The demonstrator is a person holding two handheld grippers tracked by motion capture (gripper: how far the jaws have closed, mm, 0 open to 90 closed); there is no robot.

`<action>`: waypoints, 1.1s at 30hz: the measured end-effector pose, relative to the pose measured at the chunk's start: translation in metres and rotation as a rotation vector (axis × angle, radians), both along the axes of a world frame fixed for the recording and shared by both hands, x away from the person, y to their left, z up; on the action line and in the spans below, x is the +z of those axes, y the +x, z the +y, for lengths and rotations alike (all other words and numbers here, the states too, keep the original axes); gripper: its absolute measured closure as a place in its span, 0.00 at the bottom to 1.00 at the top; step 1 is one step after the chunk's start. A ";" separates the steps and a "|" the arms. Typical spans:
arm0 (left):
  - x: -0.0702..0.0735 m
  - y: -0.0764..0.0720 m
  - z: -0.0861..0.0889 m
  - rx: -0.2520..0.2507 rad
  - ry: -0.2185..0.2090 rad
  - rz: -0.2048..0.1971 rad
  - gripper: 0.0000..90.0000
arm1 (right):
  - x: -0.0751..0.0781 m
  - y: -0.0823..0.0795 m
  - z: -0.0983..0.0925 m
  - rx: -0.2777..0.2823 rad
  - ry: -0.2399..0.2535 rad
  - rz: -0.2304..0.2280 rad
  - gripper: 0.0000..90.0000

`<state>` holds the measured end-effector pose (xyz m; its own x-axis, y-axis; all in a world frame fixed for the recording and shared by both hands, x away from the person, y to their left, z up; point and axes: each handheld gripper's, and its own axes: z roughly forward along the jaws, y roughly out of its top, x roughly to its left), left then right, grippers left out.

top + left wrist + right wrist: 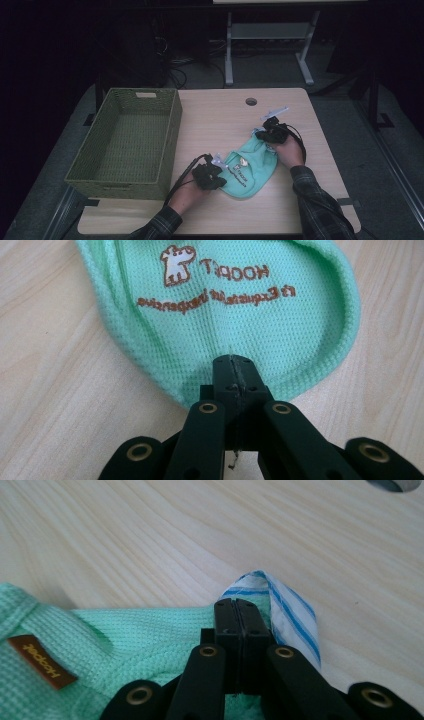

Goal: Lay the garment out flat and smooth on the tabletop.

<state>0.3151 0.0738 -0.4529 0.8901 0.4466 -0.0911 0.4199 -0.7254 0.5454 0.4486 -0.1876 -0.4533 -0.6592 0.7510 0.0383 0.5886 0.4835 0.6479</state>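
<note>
Mint-green waffle cloth point(250, 167) lies on the desk point(220, 117). The left claw point(234, 371) pinches its six-o'clock hem; the right claw point(241, 615) clamps its one-o'clock edge beside a striped loop point(285, 605).

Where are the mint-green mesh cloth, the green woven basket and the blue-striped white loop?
Mint-green mesh cloth point(225, 325): left gripper view, printed middle.
Green woven basket point(172, 130): high view, right wall.
Blue-striped white loop point(292, 615): right gripper view, its right strand.
</note>
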 end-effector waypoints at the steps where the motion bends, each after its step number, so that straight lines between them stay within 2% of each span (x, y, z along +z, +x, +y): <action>1: 0.000 0.000 0.000 -0.001 0.000 0.000 0.99 | -0.002 0.001 0.000 -0.001 0.003 0.003 0.99; 4: 0.000 -0.001 0.000 0.008 -0.009 0.005 0.99 | -0.005 0.000 -0.001 0.006 0.014 0.013 0.94; 7: 0.000 0.000 0.000 0.006 -0.006 0.003 0.99 | 0.006 -0.006 -0.003 0.006 0.033 -0.008 0.89; 10: 0.000 0.000 0.000 0.006 -0.006 0.001 0.99 | 0.018 -0.014 -0.006 0.008 0.057 -0.014 0.91; 14: 0.000 0.000 0.000 0.004 0.002 0.001 0.99 | 0.026 -0.026 -0.011 0.018 0.079 -0.014 0.99; 18: 0.000 -0.001 -0.001 0.005 0.002 0.003 0.99 | 0.031 -0.037 -0.016 0.031 0.085 -0.016 1.00; 25: 0.000 0.000 0.000 -0.001 0.002 0.007 0.99 | 0.030 -0.061 -0.023 0.052 0.098 -0.016 1.00; 29: 0.000 0.001 0.001 -0.003 0.001 0.009 0.99 | 0.023 -0.074 -0.026 0.064 0.091 -0.017 1.00; 33: 0.000 0.001 0.001 -0.006 0.002 0.009 0.99 | 0.019 -0.085 -0.030 0.066 0.105 -0.012 1.00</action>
